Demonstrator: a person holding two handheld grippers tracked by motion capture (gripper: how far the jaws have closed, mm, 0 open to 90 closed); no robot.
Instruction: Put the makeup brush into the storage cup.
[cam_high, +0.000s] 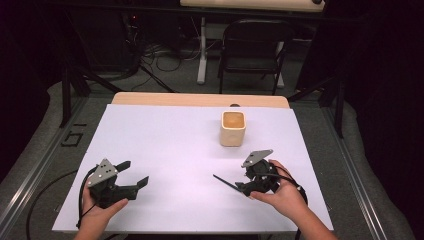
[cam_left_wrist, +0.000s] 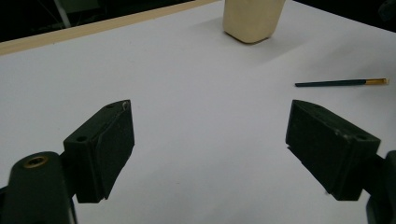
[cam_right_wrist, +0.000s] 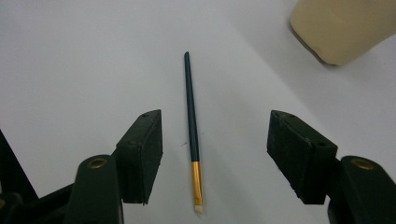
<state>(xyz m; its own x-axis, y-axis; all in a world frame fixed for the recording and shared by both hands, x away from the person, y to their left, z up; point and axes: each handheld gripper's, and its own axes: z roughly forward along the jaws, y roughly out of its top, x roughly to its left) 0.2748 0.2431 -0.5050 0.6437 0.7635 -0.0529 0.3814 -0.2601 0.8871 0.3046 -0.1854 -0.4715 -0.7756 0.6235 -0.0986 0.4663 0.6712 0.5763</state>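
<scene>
A slim paintbrush (cam_right_wrist: 191, 121) with a dark green handle, a gold ferrule and a pale angled tip lies flat on the white sheet (cam_high: 165, 150), between the spread jaws of the right gripper (cam_right_wrist: 215, 156) and touching neither pad; its bristle end sits low between the jaws and its handle runs out past their tips. The jaws stand released, with nothing in them. From above, the right gripper (cam_high: 245, 186) rests low on the sheet in the person's right hand (cam_high: 285, 192), tilted down over the brush (cam_high: 226, 184), its grey plate up and its cable trailing toward the forearm. The left gripper (cam_high: 134, 176), cupped in the left hand (cam_high: 97, 212), sits well apart from the brush at the near left, its jaws also wide and bare; ahead of them and off to the right, the brush (cam_left_wrist: 341, 83) lies beyond the right jaw's tip. A cream cup (cam_high: 233, 128) with rounded corners stands upright farther out, beyond both pairs of jaws. The sheet covers a wooden table (cam_high: 200, 99); behind it are a black folding chair (cam_high: 252, 50), cables on grey carpet and a dark room.
</scene>
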